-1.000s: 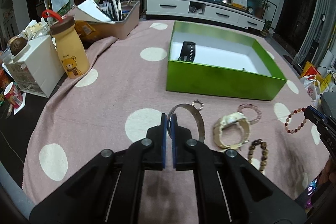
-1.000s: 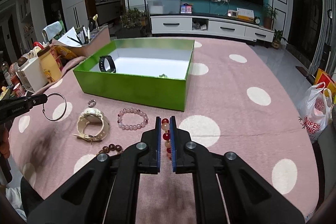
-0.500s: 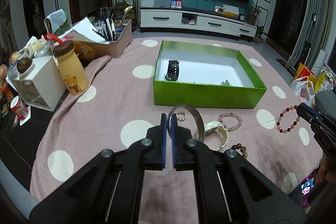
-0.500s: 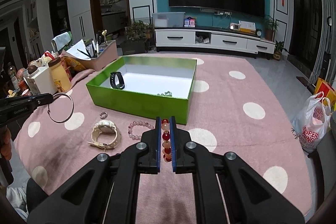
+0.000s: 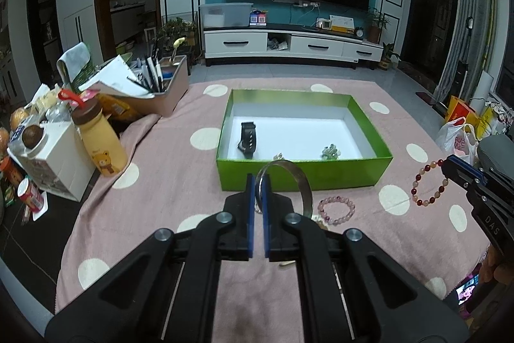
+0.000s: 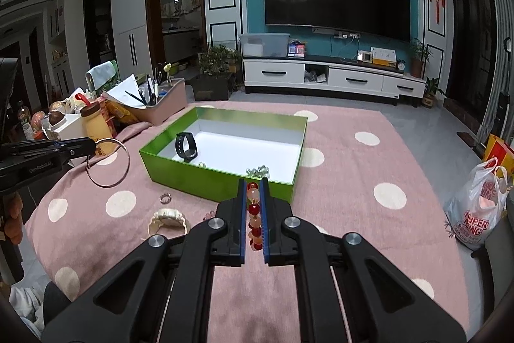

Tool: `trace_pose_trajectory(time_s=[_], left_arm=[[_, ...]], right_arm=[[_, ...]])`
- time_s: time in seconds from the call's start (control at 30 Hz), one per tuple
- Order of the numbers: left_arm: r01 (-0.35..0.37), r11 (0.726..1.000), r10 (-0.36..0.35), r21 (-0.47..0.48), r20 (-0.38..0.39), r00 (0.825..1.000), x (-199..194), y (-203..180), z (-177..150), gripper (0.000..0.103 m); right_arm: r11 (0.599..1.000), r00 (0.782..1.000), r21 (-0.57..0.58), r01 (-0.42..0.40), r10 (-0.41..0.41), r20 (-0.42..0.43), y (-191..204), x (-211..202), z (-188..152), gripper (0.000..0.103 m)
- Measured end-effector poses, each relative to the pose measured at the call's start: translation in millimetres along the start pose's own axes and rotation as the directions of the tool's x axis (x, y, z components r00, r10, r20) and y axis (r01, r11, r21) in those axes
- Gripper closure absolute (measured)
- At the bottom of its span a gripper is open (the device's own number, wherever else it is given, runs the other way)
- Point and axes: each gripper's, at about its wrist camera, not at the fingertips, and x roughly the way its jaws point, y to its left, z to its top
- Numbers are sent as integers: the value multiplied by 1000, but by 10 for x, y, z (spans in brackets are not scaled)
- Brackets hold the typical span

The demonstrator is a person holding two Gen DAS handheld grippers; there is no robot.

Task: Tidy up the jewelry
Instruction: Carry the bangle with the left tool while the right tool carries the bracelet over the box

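left gripper [image 5: 258, 182]: jaws clamped on the rim of a metal bangle [image 5: 300, 180]; blue pads, black plastic arms.
metal bangle: one, thin flat silver band, smooth and shiny, full circle, hangs off the table out past the fingertips, in front of the box's near wall.
right gripper [image 6: 252, 185]: jaws pinched on a bead bracelet [image 6: 253, 214]; same blue pads, black arms.
bead bracelet: one, round glossy beads, dark red alternating with pale peach, strung in a loop; it hangs clear of the cloth. Also seen from the left wrist at [image 5: 429, 182].
green box [image 5: 369, 174]: one, open-top rectangular carton, glossy green walls, white inside, sits mid-table just beyond both grippers.
in the box: one black smartwatch [image 5: 248, 139] with a matte rubbery strap, near the left wall; two small clumps of pale jewelry [image 5: 330, 151] by the near wall, too small to tell what they are.
on the cloth, near side of the box: one pink bead bracelet [image 5: 336, 209], translucent round beads; one cream watch [image 6: 167, 219], chunky strap; one small ring [image 6: 164, 198], beaded-looking.
tablecloth [image 5: 167, 182]: soft pink fabric, white polka dots, covers the table.
left edge clutter: one yellow bottle [image 5: 99, 137] with a bear print and brown cap, one white drawer unit [image 5: 61, 163], one beige bin [image 5: 167, 89] of pens and papers.
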Motion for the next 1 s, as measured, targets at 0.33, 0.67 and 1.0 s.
trace_pose_trajectory(time_s=[0.33,0.67,1.0], left_arm=[[14,999,-15,29,23,1000,76,-115,205,100],[31,999,-32,39,30,999,250,-196,391,100],[44,998,-45,46,35,998,476,-266,561,99]], right_arm=[[1000,999,-12,-10,11,52,32,22,236,96],[1000,996,-23,-18,20,83,48,152,461,96],[999,995,-18,-28,29,97,16,378,661,96]])
